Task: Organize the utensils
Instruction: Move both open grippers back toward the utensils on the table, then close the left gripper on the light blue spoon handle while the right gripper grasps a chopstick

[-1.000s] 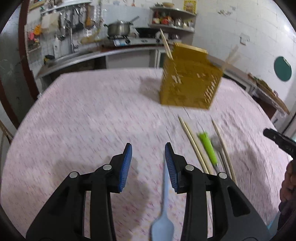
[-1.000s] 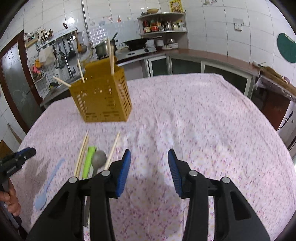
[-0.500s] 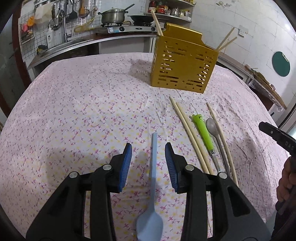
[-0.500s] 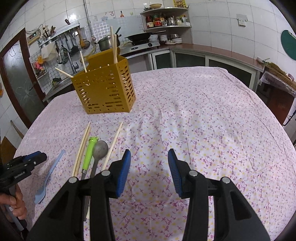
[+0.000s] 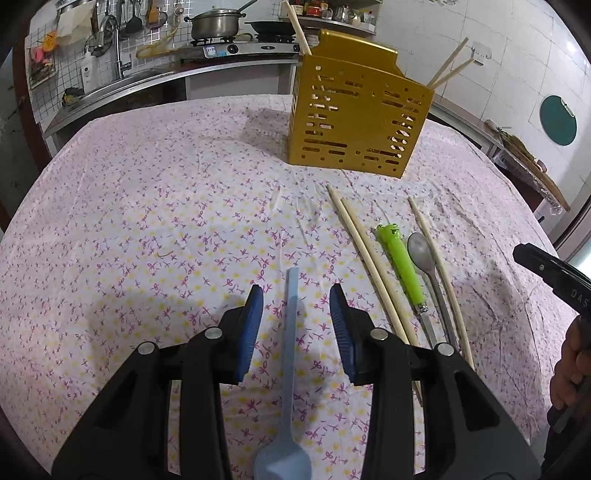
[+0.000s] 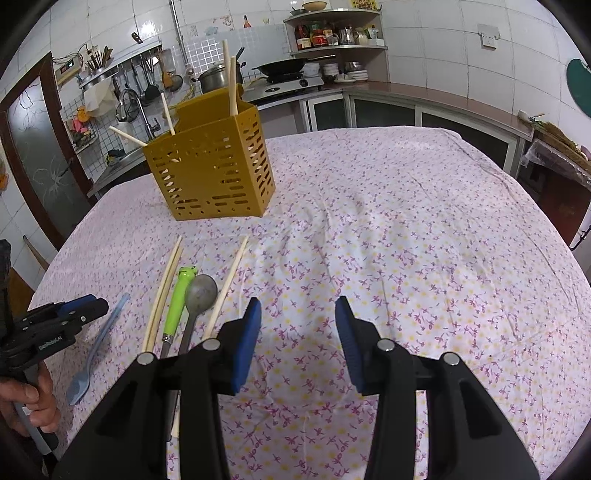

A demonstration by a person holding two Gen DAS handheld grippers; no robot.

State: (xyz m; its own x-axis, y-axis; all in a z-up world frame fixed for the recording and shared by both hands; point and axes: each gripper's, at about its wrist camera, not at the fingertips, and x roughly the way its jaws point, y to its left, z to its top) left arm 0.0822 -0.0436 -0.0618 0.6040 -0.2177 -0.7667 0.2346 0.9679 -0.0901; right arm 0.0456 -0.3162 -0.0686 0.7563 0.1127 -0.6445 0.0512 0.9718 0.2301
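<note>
A: Left gripper (image 5: 295,306) low over the cloth, jaws spread wide, and the pale blue spoon (image 5: 291,354) lies right down the gap between them. Pads on either side, neither one touching it.

B: Bowl end nearest the camera, handle pointing away toward the holder. Over on the right wrist view, the right gripper (image 6: 297,325) hangs with its jaws released too, nothing between the blue pads but the flowered tablecloth (image 6: 406,229).

A: Just past the left gripper, on its right side, the rest of the utensils lie in a row. Two chopsticks (image 5: 365,258) side by side, touching along their length.

B: Then the green-handled knife (image 5: 400,264), handle end pointing away, blade toward us. The metal spoon (image 5: 423,253) lies just beside it, bowl up by the green handle.

A: And a single chopstick (image 5: 437,273) on the outside of that spoon, close alongside.

B: Farther up the table, the yellow slotted utensil holder (image 5: 354,129) stands upright, well apart from the row. Chopsticks poke out of its top at angles, some to each end.

A: Behind it all, the kitchen counter (image 5: 155,79) with a steel pot (image 5: 214,24) on the stove.
</note>
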